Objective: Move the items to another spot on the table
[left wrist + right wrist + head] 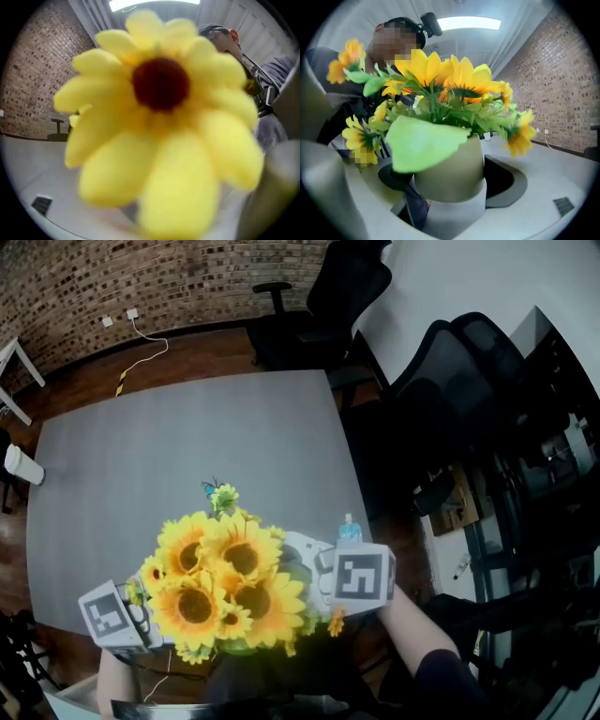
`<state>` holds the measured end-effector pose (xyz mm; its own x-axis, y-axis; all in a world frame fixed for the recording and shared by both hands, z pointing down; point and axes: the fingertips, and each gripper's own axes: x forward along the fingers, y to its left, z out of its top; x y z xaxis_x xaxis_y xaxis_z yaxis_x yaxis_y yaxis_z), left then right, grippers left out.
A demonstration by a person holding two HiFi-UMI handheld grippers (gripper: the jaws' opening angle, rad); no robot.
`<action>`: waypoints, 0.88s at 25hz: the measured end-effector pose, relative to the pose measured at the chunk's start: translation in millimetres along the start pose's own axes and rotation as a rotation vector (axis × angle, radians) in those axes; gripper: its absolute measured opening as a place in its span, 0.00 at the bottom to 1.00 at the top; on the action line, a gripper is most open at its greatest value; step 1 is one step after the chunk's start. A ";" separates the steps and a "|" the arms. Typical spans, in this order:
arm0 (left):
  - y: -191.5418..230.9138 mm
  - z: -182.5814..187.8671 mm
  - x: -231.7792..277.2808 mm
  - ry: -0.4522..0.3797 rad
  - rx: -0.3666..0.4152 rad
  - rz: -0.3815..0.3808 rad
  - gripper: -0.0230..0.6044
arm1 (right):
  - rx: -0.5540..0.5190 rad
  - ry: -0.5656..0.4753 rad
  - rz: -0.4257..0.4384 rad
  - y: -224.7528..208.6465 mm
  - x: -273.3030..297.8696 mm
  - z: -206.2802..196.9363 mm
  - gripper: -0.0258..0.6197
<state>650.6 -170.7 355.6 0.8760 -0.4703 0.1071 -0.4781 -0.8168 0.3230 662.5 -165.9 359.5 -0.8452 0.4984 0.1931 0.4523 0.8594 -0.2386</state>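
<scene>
A bunch of artificial sunflowers (220,582) stands at the near edge of the grey table (187,437). Its olive pot (450,168) shows only in the right gripper view, upright in mid-picture. My left gripper (127,620) is at the bunch's left and my right gripper (330,582) at its right, both with their jaws buried under the blooms. One blurred sunflower (159,126) fills the left gripper view. In the right gripper view, two grey arms with dark inner faces, apparently the left gripper's jaws, flank the pot and spread wider than it. The right gripper's hold is hidden.
A small blue-capped bottle (349,531) stands just beyond the right gripper. A white cup (23,465) lies at the table's left edge. Black office chairs (319,306) (450,381) crowd the far and right sides. A brick wall runs behind.
</scene>
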 end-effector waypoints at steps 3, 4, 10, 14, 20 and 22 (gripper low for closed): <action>3.6 -0.2 -12.6 -0.011 -0.007 -0.006 0.82 | 0.005 0.010 -0.014 -2.2 13.3 0.6 0.76; 6.3 0.1 -23.9 -0.021 -0.009 -0.011 0.82 | 0.011 0.002 -0.024 -4.7 24.0 4.3 0.76; 23.9 -4.7 -82.7 -0.062 0.000 -0.003 0.82 | 0.014 0.011 -0.046 -21.6 82.3 16.5 0.76; 25.5 -4.1 -87.3 -0.066 0.011 -0.004 0.82 | 0.002 0.021 -0.058 -24.5 87.4 20.0 0.76; 35.2 -10.4 -100.5 -0.129 0.041 0.005 0.82 | -0.002 0.005 -0.054 -22.1 90.6 18.6 0.77; 30.8 -9.6 -102.5 -0.116 0.009 -0.008 0.82 | 0.034 -0.033 -0.077 -22.1 93.2 22.9 0.77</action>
<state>546.7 -144.4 363.6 0.8668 -0.4985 -0.0055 -0.4717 -0.8237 0.3147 567.1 -141.0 361.0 -0.8860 0.4269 0.1811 0.3764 0.8901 -0.2568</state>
